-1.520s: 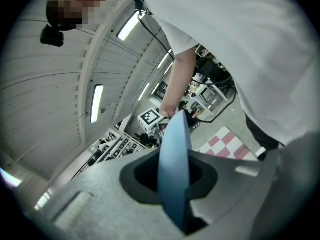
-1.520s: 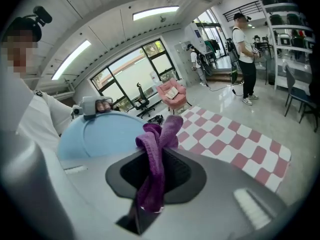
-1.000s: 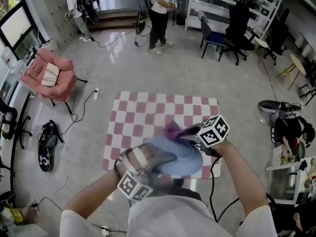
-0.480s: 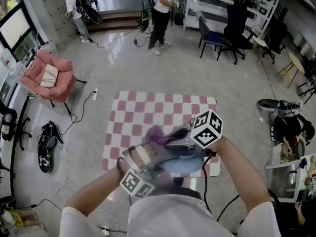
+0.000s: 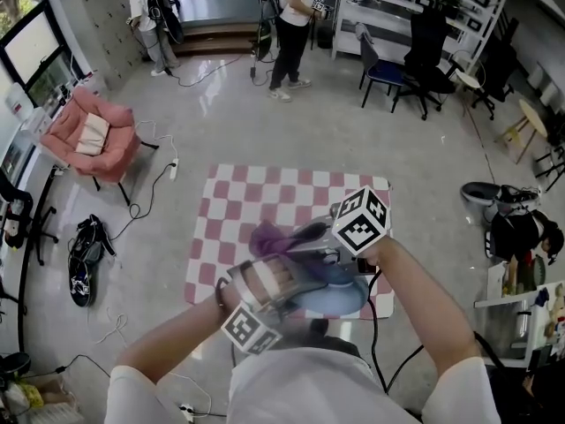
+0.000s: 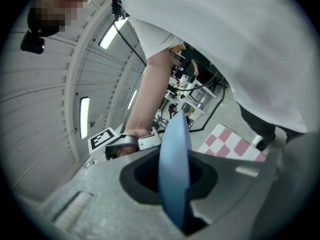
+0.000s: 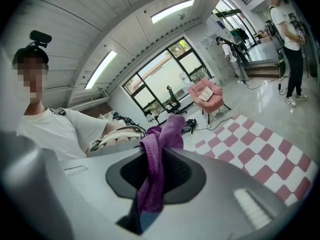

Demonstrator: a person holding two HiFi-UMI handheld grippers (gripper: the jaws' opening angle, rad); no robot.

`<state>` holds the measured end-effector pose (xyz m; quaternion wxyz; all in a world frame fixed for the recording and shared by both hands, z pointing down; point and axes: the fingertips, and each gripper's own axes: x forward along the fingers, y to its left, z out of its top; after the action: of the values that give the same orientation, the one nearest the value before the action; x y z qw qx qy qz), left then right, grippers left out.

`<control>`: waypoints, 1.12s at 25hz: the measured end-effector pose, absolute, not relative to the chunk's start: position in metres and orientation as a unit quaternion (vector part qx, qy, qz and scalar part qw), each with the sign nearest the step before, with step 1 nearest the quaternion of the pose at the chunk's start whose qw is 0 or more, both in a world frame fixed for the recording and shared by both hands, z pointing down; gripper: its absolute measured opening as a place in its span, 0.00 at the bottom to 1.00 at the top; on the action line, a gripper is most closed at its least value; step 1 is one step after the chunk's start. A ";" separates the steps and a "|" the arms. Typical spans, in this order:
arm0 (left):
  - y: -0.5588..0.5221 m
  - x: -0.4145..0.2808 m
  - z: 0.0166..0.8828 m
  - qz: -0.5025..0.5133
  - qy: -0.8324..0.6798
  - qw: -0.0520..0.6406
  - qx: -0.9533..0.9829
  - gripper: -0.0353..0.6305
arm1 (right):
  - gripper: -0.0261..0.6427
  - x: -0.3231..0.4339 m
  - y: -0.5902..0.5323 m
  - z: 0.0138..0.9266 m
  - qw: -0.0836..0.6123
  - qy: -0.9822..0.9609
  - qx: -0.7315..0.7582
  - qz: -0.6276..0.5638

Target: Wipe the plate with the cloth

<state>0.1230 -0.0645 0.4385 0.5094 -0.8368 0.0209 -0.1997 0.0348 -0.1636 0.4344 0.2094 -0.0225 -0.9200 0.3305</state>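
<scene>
No readable text, label or number anywhere — only square marker patterns.

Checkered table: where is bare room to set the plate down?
The far half of the table is bare, from its far edge to the purple cloth. The left side is bare. The near right part is crowded: the blue plate is held there.

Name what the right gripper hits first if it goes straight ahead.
Past the purple cloth clamped in it, the right gripper would probably meet the left gripper, which holds the blue plate; the gap between them is unclear.
</scene>
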 end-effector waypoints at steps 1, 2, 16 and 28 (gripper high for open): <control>-0.065 0.123 0.439 -0.200 0.021 0.510 -0.836 0.12 | 0.14 0.033 -0.166 0.438 0.220 -0.920 -0.019 0.325; -0.065 0.124 0.439 -0.201 0.021 0.511 -0.835 0.12 | 0.14 0.031 -0.169 0.442 0.232 -0.919 -0.012 0.318; -0.083 0.112 0.432 -0.205 0.050 0.507 -0.836 0.13 | 0.14 0.088 -0.222 0.514 0.270 -0.878 0.073 0.388; -0.119 0.081 0.433 -0.237 0.080 0.497 -0.831 0.13 | 0.14 0.137 -0.227 0.523 0.251 -0.866 0.122 0.414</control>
<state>0.0810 -0.1194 0.4332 0.4975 -0.8307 0.0803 -0.2367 0.1367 -0.2272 0.5226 0.2510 0.1216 -0.8663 0.4144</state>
